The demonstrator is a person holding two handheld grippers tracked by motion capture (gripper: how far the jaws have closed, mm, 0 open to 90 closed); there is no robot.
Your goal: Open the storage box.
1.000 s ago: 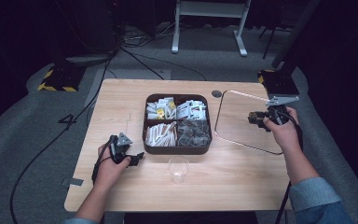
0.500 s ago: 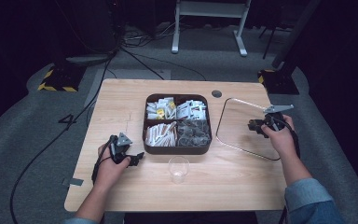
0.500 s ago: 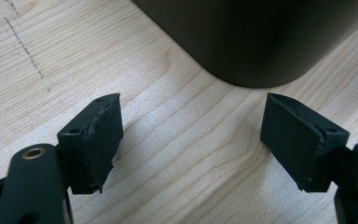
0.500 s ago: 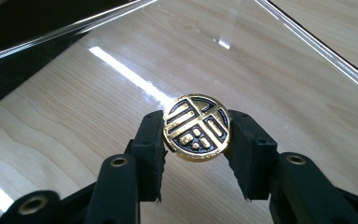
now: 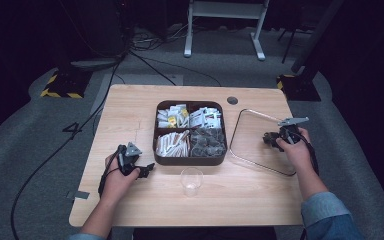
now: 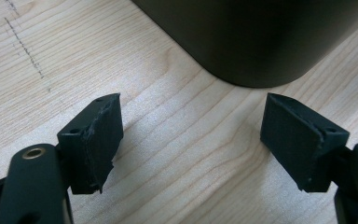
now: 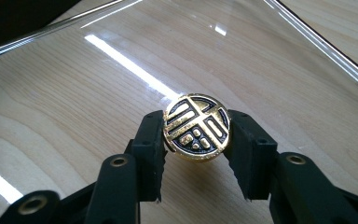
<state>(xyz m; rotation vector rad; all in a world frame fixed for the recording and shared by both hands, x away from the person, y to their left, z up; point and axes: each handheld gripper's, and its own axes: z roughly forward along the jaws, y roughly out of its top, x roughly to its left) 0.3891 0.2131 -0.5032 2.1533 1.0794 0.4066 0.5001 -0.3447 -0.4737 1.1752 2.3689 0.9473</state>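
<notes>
A clear, rounded-square lid (image 5: 252, 145) lies low and almost flat over the table, to the right of the dark brown box (image 5: 190, 160). My right gripper (image 5: 270, 139) is shut on the lid's round gold-and-black knob (image 7: 196, 125), one pad on each side of it; wood grain shows through the lid (image 7: 98, 88). The box has compartments with sachets and packets. My left gripper (image 5: 146, 171) rests on the table by the box's front left corner (image 6: 251, 46). Its jaws stand open (image 6: 191, 135) with only bare wood between them.
A small clear cup (image 5: 191, 181) stands in front of the box, near the table's front edge. A round cable grommet (image 5: 232, 100) sits at the back of the wooden table (image 5: 130, 110). Cables and a stand's feet lie on the floor beyond.
My right hand has come down with the lid, which has tipped from steeply tilted to almost flat on the table. The left hand has stayed put.
</notes>
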